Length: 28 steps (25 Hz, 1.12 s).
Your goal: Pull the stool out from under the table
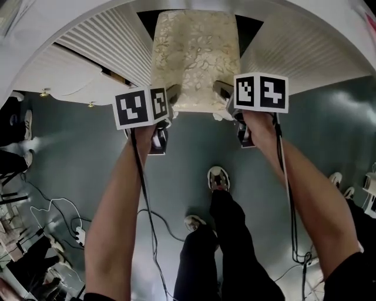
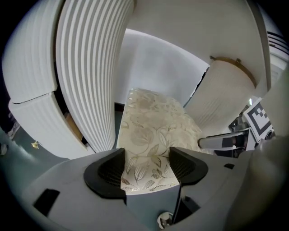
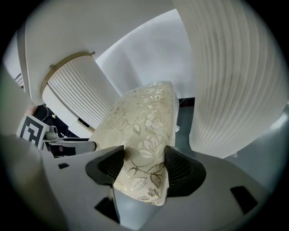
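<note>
The stool [image 1: 194, 59], padded in cream fabric with a gold leaf pattern, stands half under the white table [image 1: 70, 17], between its two ribbed pedestals [image 1: 108, 44]. My left gripper [image 1: 170, 101] is at the stool's near left corner and my right gripper [image 1: 226, 97] at its near right corner. In the left gripper view the stool's corner [image 2: 153, 131] fills the gap of the left gripper [image 2: 146, 168], both black pads against the fabric. The right gripper view shows the same for the stool [image 3: 144, 117] and the right gripper [image 3: 142, 164], shut on the other corner.
The right ribbed pedestal [image 1: 296, 53] flanks the stool closely. On the grey floor below are my own legs and shoes [image 1: 218, 176], loose cables [image 1: 59, 206] at the left, and other shoes [image 1: 338, 179] at the right.
</note>
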Tool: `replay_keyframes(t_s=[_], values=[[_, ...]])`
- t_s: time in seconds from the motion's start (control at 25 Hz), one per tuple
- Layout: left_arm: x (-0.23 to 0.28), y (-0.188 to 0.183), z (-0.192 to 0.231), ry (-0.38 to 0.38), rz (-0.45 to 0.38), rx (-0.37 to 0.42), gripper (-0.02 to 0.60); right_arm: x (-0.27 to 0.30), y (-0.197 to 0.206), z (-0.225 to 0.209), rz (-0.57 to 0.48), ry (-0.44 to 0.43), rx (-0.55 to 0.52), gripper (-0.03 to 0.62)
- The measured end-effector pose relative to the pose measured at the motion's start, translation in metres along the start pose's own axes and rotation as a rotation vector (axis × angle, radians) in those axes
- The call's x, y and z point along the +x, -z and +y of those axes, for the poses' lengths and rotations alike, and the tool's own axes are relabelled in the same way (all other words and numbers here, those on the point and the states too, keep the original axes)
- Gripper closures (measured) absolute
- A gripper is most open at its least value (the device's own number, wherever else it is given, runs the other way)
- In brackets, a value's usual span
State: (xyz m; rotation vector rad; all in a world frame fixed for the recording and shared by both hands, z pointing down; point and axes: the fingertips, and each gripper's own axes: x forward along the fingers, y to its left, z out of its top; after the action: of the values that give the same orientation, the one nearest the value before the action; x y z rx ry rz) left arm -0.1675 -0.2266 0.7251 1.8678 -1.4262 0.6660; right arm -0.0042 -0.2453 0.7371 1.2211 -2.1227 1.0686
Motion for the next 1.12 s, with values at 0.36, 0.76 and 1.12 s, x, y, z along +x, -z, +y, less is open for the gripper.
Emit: replay_keyframes(t_s=[0.36, 0.76, 1.12], values=[[-0.004, -0.001, 0.0, -0.002, 0.032, 0.005, 0.267, -0.002, -0.001, 0.002, 0.015, -0.006, 0.004, 0.307], [0.003, 0.003, -0.003, 0.011, 0.124, -0.006, 0.273, -0.001, 0.001, -0.003, 0.099, 0.025, 0.004, 0.309], [0.005, 0.006, -0.004, -0.004, 0.141, -0.018, 0.279, 0.0, 0.0, -0.005, 0.111, 0.028, 0.0, 0.31]])
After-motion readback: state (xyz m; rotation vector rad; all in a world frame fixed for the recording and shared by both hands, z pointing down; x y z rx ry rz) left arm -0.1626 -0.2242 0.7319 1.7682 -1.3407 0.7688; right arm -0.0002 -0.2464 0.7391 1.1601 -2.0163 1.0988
